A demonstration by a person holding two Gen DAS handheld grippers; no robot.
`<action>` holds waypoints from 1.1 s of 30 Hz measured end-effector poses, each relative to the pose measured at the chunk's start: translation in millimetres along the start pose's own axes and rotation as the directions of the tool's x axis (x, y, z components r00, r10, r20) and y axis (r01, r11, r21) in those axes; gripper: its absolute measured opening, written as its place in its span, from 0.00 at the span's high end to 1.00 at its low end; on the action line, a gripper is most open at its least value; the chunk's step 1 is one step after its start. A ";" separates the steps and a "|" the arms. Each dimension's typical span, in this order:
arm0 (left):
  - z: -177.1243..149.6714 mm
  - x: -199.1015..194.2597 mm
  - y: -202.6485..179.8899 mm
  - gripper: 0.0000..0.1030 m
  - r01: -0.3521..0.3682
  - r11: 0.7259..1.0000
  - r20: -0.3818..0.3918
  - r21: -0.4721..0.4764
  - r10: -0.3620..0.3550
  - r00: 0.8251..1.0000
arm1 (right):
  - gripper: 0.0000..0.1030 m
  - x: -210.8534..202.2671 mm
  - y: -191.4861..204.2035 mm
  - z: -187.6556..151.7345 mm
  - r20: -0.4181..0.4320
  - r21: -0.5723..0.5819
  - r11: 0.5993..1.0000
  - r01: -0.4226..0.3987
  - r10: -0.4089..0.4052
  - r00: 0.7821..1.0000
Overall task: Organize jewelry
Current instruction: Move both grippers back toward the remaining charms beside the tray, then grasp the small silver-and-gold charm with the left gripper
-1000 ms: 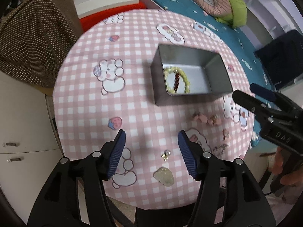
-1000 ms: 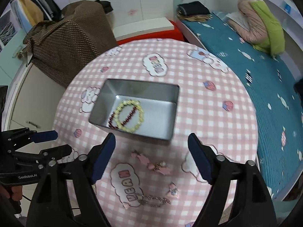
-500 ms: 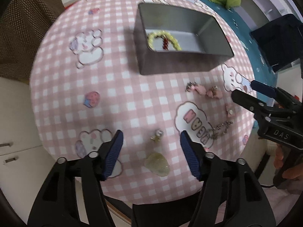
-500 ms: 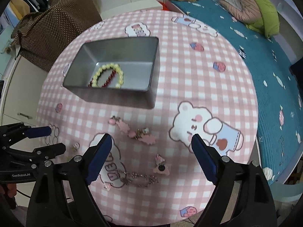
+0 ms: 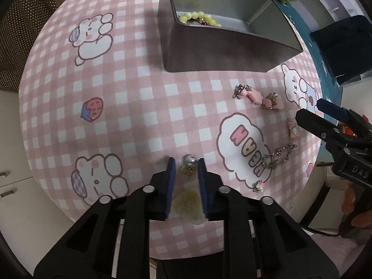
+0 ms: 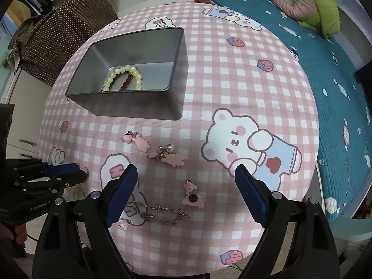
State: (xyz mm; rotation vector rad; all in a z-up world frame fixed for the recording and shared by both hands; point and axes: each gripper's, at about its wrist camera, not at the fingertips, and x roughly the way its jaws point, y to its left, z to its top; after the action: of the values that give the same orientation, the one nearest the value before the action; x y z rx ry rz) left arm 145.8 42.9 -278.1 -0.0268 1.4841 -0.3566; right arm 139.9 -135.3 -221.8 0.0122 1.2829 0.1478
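Lying on the table (image 5: 130, 107) near its front edge: a pale green pendant (image 5: 188, 203) with a small gold charm (image 5: 187, 168). Closing around it now, left gripper (image 5: 186, 162), jaws narrowed from wide a moment ago, possibly already pinching, though blurred. Signalling pickup toward the metal tin (image 6: 130, 107) holding the bead bracelets (image 6: 124, 79). Hovering wide open, empty, over the silver chain (image 6: 158, 211): right gripper (image 6: 186, 174).
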 end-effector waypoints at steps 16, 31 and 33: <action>14.5 -3.7 -7.8 0.89 0.029 0.999 0.031 -0.022 -0.028 0.999 | 0.20 7.6 -5.1 11.8 0.016 0.024 0.998 -0.050 0.049 0.999; 26.5 -12.3 8.4 0.89 0.043 0.997 0.041 -0.065 -0.040 0.998 | 0.75 35.2 4.8 20.8 -0.031 -0.037 0.996 -0.087 0.086 0.996; 25.2 -15.6 11.3 0.89 0.043 0.997 0.041 -0.066 -0.040 0.998 | 0.78 38.0 6.0 20.4 -0.027 -0.041 0.994 -0.100 0.099 0.995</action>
State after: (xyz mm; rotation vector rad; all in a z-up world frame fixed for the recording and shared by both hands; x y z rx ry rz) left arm 172.1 52.4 -263.2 -0.1174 1.4573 -0.3384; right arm 169.2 -123.4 -251.7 0.0384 1.3047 0.2612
